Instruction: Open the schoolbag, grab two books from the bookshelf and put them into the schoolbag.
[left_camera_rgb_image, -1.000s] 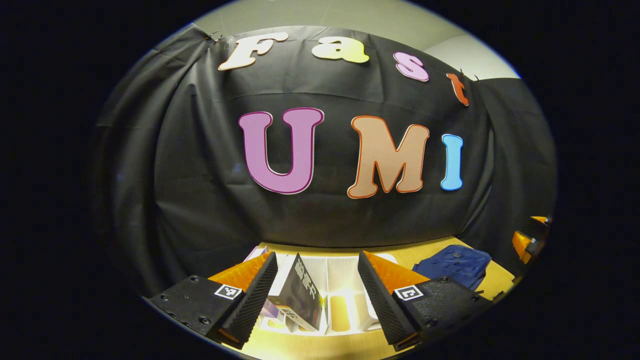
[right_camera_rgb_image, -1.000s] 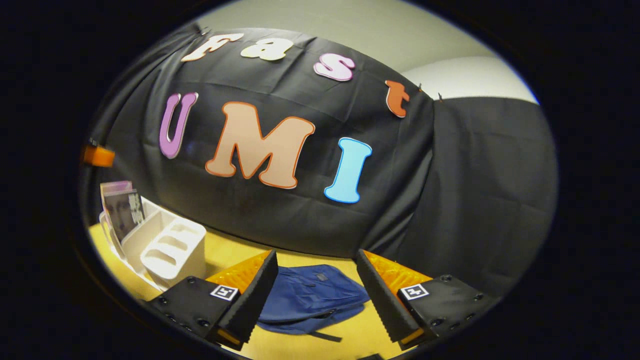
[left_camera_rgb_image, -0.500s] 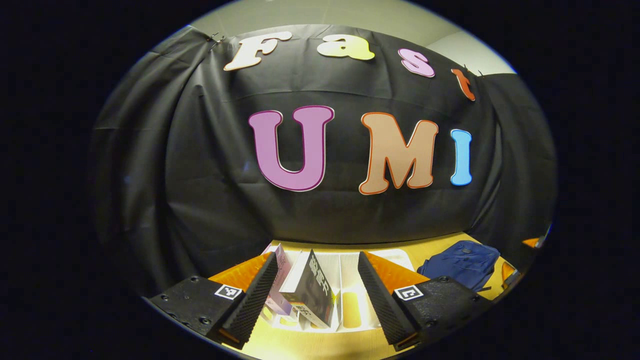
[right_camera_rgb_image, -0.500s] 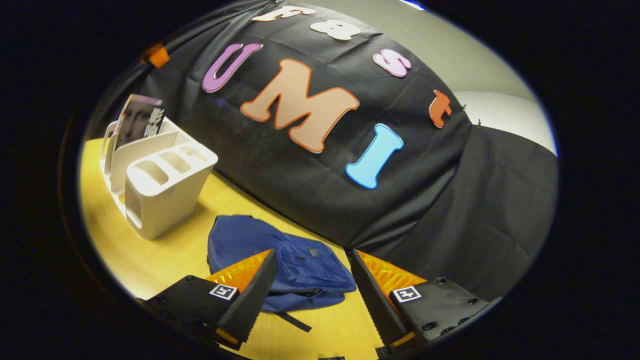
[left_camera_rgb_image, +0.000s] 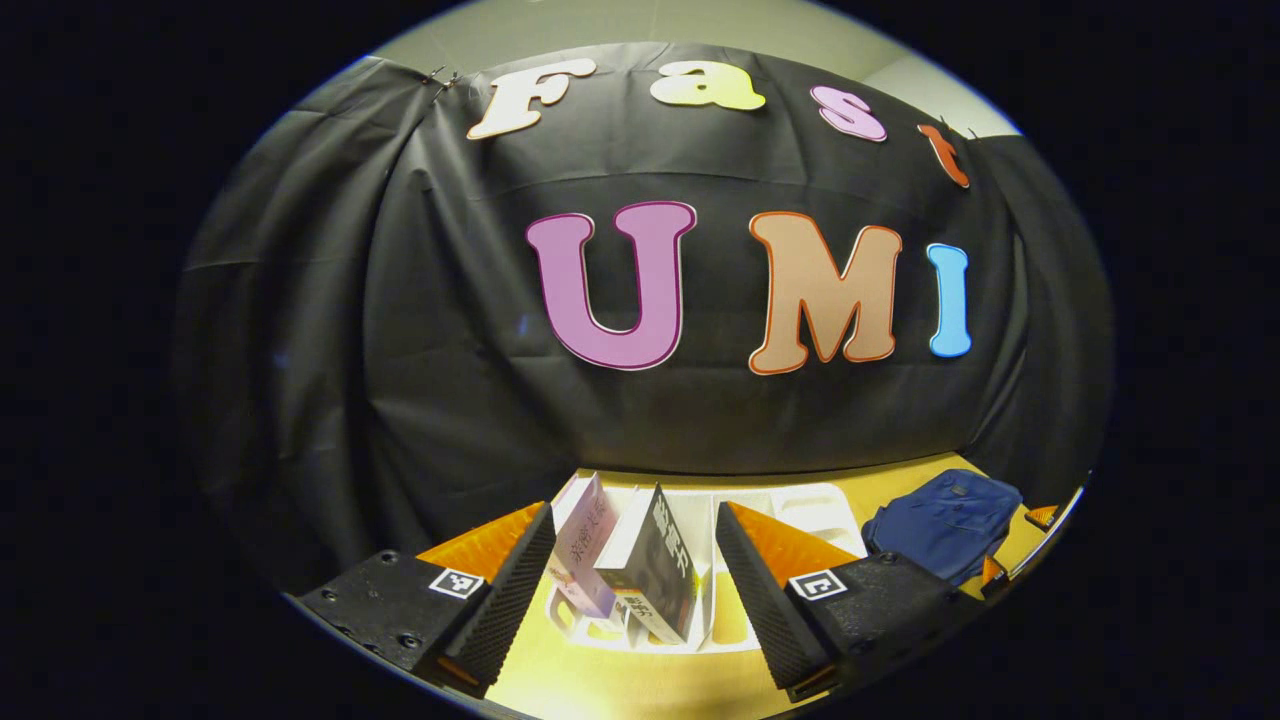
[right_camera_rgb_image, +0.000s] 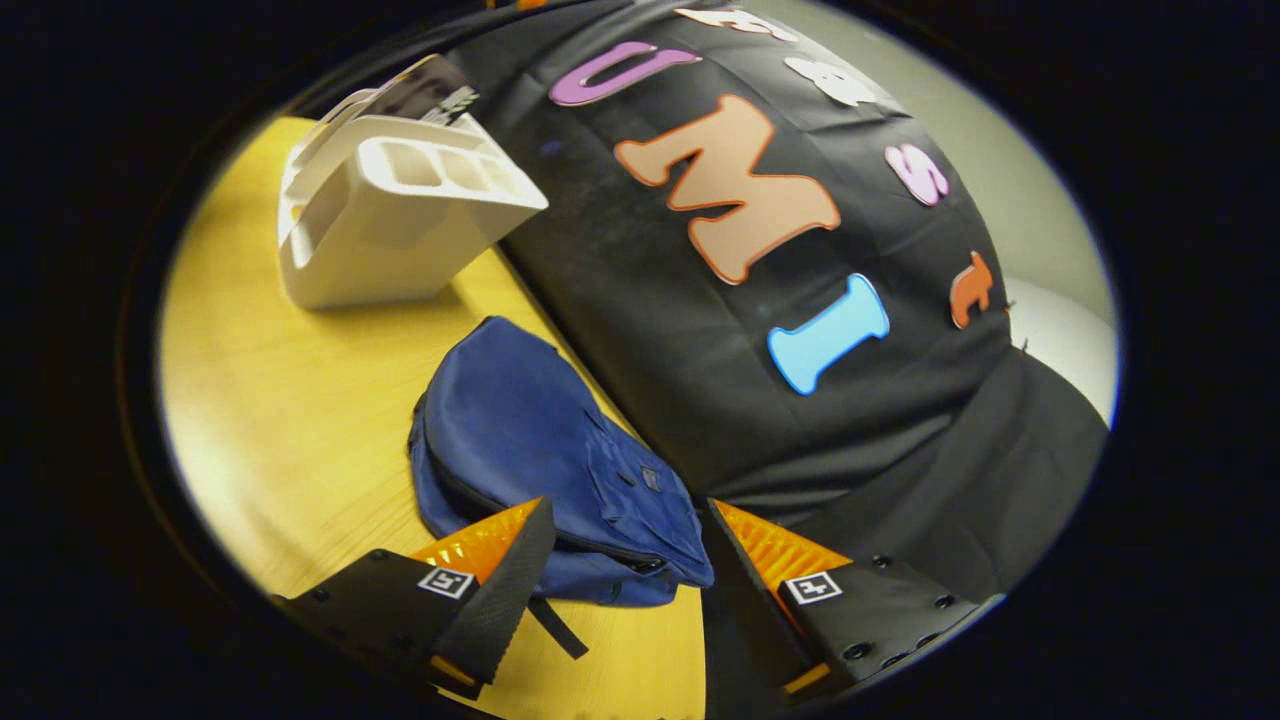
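Observation:
A blue schoolbag (right_camera_rgb_image: 540, 450) lies flat on the yellow table (right_camera_rgb_image: 290, 400), zipped shut as far as I can see. My right gripper (right_camera_rgb_image: 625, 590) hangs open just above its near end, tilted. In the left gripper view the schoolbag (left_camera_rgb_image: 945, 522) lies far right. A white bookshelf (left_camera_rgb_image: 700, 560) stands ahead of my open left gripper (left_camera_rgb_image: 635, 590). It holds a dark book (left_camera_rgb_image: 655, 575) and a pale pink book (left_camera_rgb_image: 585, 545), both leaning. In the right gripper view the bookshelf (right_camera_rgb_image: 400, 215) stands at the upper left, book tops (right_camera_rgb_image: 430, 92) sticking out.
The black cloth wall (left_camera_rgb_image: 450, 330) runs right behind the table, close to the bookshelf and the bag. A strap (right_camera_rgb_image: 560, 630) trails from the bag's near end. Bare table (right_camera_rgb_image: 260, 420) lies left of the bag.
My right gripper has dropped toward the schoolbag and rolled, so the bag now fills more of its view. My left gripper has shifted slightly left, bringing the pink book into sight.

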